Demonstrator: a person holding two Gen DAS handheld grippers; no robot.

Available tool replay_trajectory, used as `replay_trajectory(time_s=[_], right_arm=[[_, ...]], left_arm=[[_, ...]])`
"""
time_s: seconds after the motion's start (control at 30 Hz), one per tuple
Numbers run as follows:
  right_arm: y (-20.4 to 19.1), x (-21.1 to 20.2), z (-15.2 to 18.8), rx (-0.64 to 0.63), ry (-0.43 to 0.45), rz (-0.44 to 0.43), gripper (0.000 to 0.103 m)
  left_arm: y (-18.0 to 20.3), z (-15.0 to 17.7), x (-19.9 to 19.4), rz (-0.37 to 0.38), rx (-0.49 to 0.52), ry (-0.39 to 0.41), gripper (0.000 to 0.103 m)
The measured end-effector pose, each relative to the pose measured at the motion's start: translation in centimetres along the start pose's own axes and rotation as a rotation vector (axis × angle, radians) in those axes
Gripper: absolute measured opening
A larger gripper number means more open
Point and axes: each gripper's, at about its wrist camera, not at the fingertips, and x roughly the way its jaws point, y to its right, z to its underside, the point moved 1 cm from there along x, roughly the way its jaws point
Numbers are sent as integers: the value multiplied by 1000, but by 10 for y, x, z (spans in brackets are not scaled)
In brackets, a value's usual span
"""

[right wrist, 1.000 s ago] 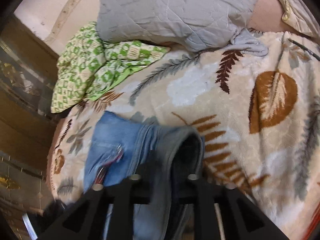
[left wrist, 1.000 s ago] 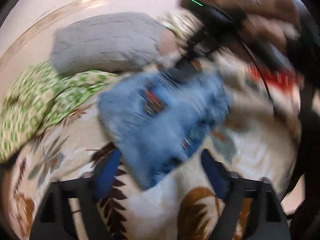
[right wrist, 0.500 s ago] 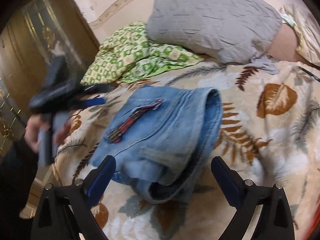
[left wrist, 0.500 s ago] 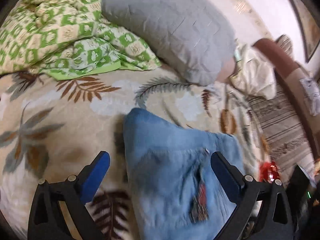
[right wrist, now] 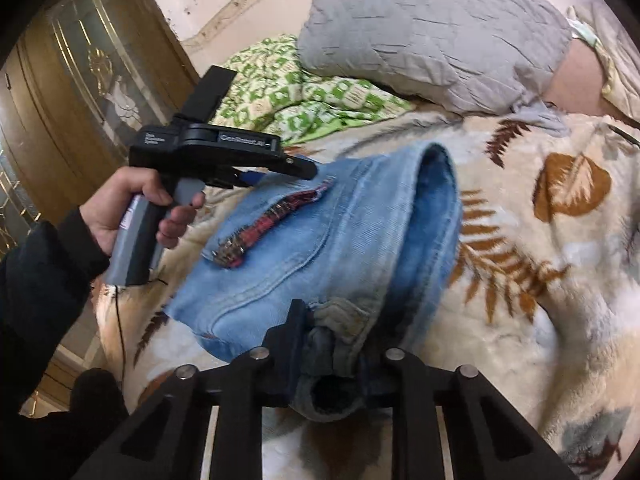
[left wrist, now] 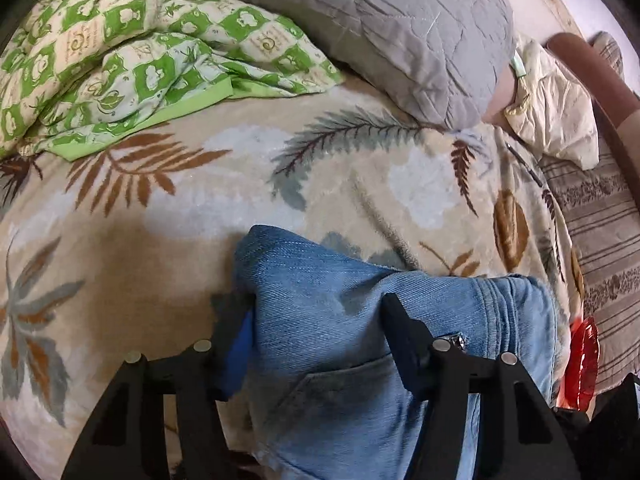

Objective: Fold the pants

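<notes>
The light blue denim pants (left wrist: 360, 320) lie folded in a thick bundle on the leaf-patterned blanket (left wrist: 160, 216). In the right wrist view the pants (right wrist: 320, 248) show a red plaid trimmed pocket. My left gripper (left wrist: 316, 320) has closed on the folded edge of the bundle, one finger under it and one on top. It also shows in the right wrist view (right wrist: 280, 170), held by a hand at the pants' far left edge. My right gripper (right wrist: 332, 364) is shut on the near bunched end of the pants.
A grey quilted pillow (left wrist: 380, 28) and a green checked quilt (left wrist: 120, 52) lie at the back of the bed. A cream pillow (left wrist: 556, 100) and striped cover (left wrist: 600, 240) sit at right. A red object (left wrist: 582, 360) lies by the bed edge. A wooden door (right wrist: 80, 100) stands at left.
Both grippers were open half a second ago and have since closed on the pants. The left one moved in onto the folded edge, the right one onto the near end.
</notes>
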Motion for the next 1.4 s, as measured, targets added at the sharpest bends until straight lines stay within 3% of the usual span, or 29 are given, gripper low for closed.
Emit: replay_trajectory(time_s=[0.1,0.63,0.67,0.73,0.8,0.83,0.87,0.9,0.97,1.0,1.17,1.27,1.33,1.4], right_arm=[[7,1,12,-30,5,63,20],[11,1,12,9,10,70,20],[11,0,12,10,10,72,20],[10,0,11,12,8,75,20],[7,-4,10,13,15,71,27],[6,-7,8,24,20,71,48],[4,-11,7,46,20,82,92],[2,-16,6,70,21,121,103],[-5,-29,4,84,50,163,103],[-12,-38,2,85,63,193,103],[-51,-92,-4,87,120,420,103],[-77,-128,9,112,192,568,103],[-95,-145,23,111,245,649,103],[-107,-157,37,121,262,671,103]], left_arm=[[-9,-1,6,18,-30,-16,63],[-11,-1,8,-5,-34,-10,69],[-10,-1,7,-11,-34,-3,72],[-8,0,2,-36,-20,35,88],[-6,4,-11,-74,-28,88,96],[-6,7,-19,-83,-40,105,102],[-5,14,-31,-76,-61,121,103],[-3,19,-43,-59,-70,138,103],[10,38,-80,-44,-47,234,103],[20,50,-101,-72,-11,295,103],[72,141,-204,-317,158,612,103],[87,196,-228,-313,182,653,103],[92,224,-230,-290,190,630,103],[95,247,-227,-298,182,591,103]])
